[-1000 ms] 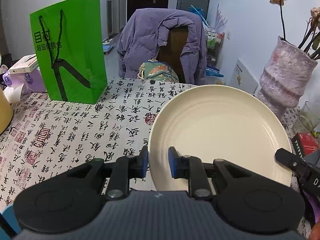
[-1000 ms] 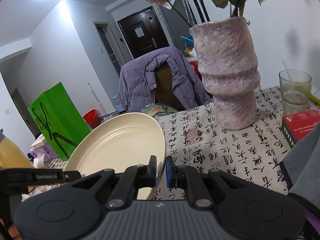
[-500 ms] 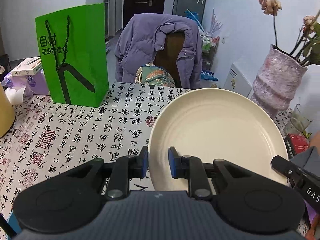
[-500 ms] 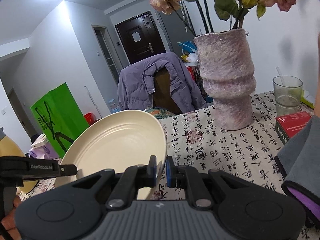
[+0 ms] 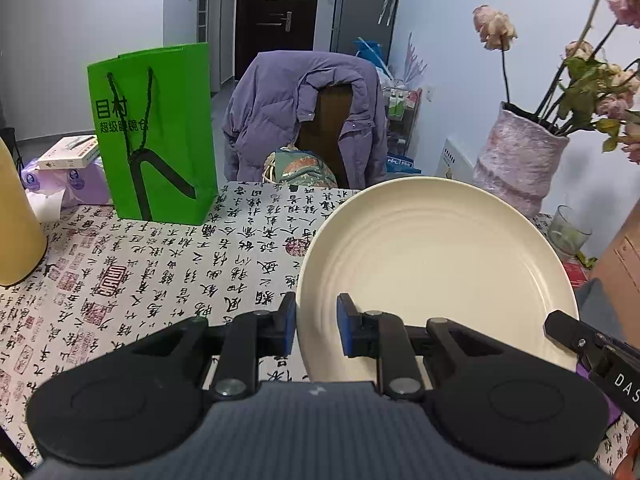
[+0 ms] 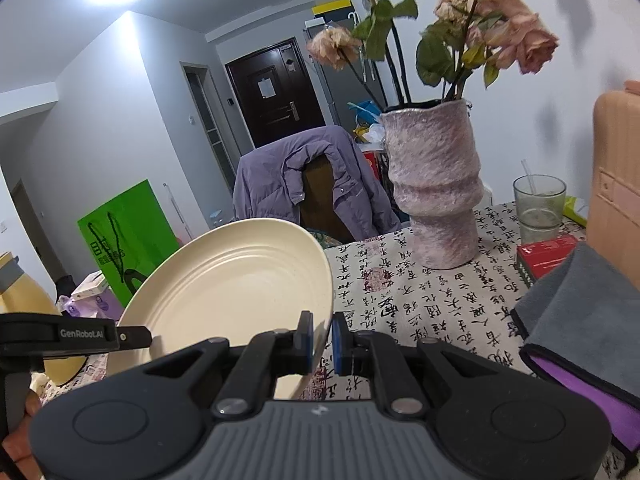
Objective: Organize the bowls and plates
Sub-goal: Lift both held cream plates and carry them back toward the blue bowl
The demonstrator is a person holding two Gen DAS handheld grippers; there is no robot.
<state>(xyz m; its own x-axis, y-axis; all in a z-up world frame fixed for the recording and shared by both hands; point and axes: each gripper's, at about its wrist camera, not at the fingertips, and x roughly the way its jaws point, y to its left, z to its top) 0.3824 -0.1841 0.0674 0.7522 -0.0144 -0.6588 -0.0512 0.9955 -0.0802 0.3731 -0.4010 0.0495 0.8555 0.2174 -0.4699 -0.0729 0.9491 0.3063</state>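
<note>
Clamping the cream plate (image 5: 436,268) from both sides, your two grippers carry it together. Your left gripper (image 5: 316,326) has its blue-padded fingers (image 5: 289,322) pinched on the plate's near left rim, one pad under the edge and one on the upper face. Your right gripper (image 6: 320,336) has its fingers (image 6: 306,334) closed tight on the opposite rim, the thin edge caught between the pads. The plate sits tilted, clear of the counter (image 5: 168,264) with its calligraphy-print cloth. Beyond it on the counter stand a green paper bag (image 5: 156,136) to the left and a rough pink vase (image 6: 436,188) of wilted roses to the right, with a drinking glass (image 6: 538,208) and a red box (image 6: 546,258) just beside the vase. A purple jacket (image 5: 300,116) hangs over the chair at the far edge. A grey cloth (image 6: 580,308) lies at your right.
</note>
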